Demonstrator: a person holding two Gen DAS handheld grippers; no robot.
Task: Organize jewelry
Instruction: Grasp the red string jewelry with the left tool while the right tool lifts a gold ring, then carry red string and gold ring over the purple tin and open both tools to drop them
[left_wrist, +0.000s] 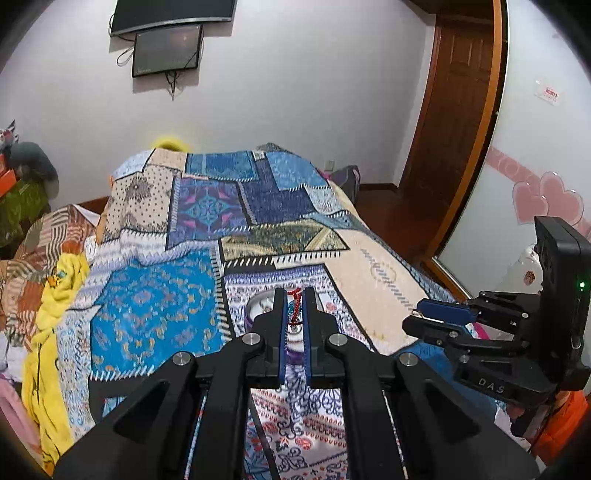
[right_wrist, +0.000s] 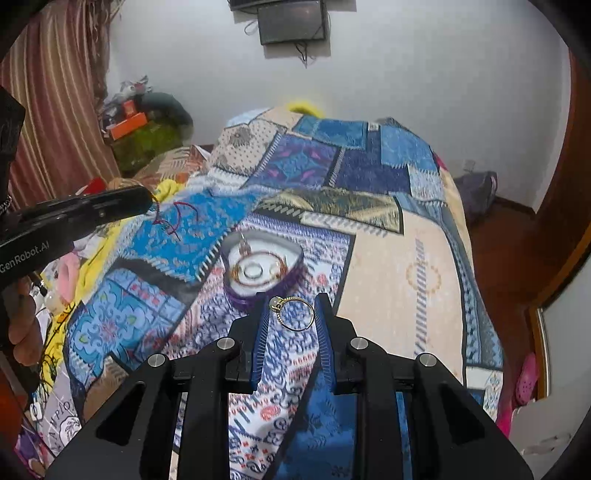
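Note:
My left gripper (left_wrist: 294, 295) is shut on a red cord bracelet (left_wrist: 294, 309) and holds it above the purple heart-shaped jewelry box (left_wrist: 258, 307). In the right wrist view the left gripper (right_wrist: 149, 202) shows at the left with the red cord (right_wrist: 173, 221) dangling from its tip. My right gripper (right_wrist: 294, 301) is shut on a thin gold ring (right_wrist: 295, 314), held just in front of the jewelry box (right_wrist: 263, 267). The box has a white inside and holds a bangle and a ring. In the left wrist view the right gripper (left_wrist: 419, 315) is at the right.
The box sits on a bed with a blue patchwork blanket (left_wrist: 207, 206). Yellow cloth (left_wrist: 55, 295) lies along the bed's left side. A wooden door (left_wrist: 458, 122) stands at the right. Clutter (right_wrist: 144, 125) is piled at the back left by the curtain.

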